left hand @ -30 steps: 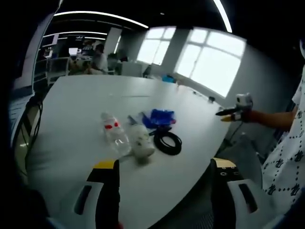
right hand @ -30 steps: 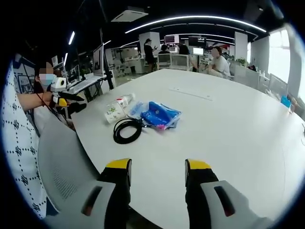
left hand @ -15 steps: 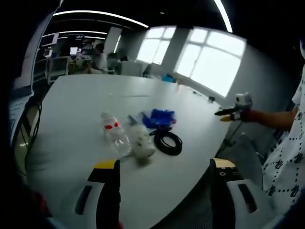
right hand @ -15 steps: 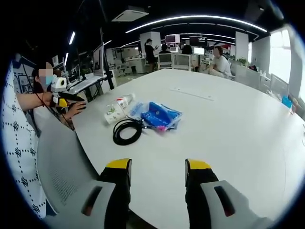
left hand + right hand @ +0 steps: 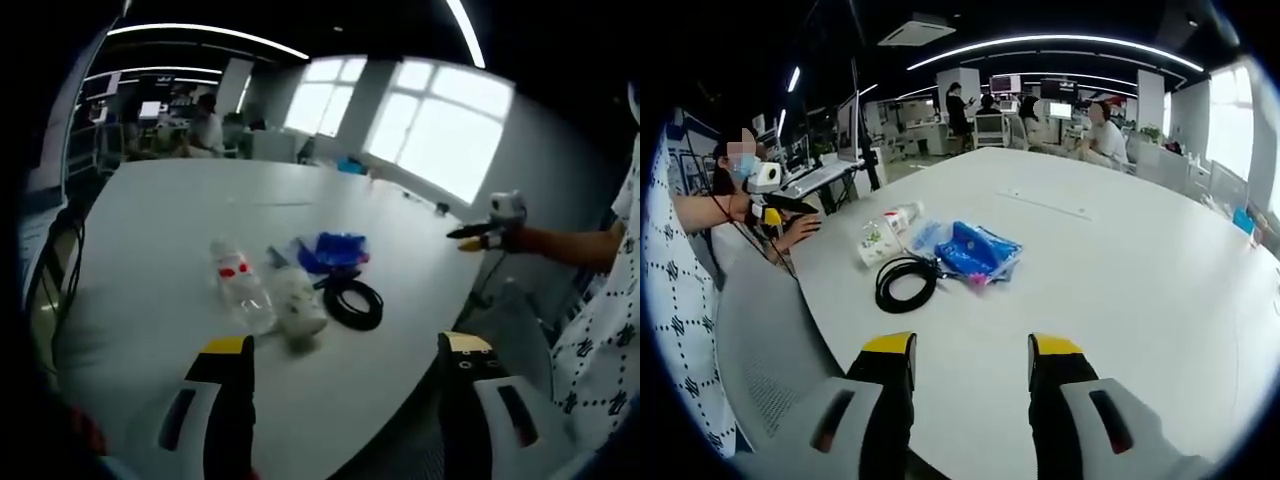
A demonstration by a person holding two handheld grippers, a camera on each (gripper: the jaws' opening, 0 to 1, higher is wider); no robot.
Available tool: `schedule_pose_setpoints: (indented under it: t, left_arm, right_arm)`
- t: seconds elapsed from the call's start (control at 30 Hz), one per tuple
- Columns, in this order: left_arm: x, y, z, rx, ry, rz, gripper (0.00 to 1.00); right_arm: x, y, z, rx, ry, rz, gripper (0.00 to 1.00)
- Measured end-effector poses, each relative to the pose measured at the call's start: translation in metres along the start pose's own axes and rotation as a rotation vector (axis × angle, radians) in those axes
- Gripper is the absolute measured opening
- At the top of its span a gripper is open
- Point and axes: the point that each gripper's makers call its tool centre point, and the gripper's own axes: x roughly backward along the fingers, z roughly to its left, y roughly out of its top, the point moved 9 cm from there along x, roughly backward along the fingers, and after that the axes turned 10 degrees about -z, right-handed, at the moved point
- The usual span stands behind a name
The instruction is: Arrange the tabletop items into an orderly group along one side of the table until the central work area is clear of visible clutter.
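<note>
Tongs are hovering spread, gripping nothing; bottle, cable coil and blue packet are lying clustered mid-bench. Gathering probably not begun; reaching comes next.

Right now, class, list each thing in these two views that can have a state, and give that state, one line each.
Left gripper: open, empty.
Right gripper: open, empty.
Bottle: lying on its side.
Cup: tipped over beside the bottle.
Cable: coiled, flat on the table.
Blue bag: crumpled, lying flat.
</note>
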Motion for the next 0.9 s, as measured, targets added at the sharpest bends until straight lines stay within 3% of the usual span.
schedule_pose_setpoints:
  t: [0.9]
  left_arm:
    - [-0.002, 0.008, 0.006, -0.006, -0.007, -0.007, 0.70]
  right_arm:
    - [-0.039, 0.038, 0.009, 0.051, 0.070, -0.035, 0.42]
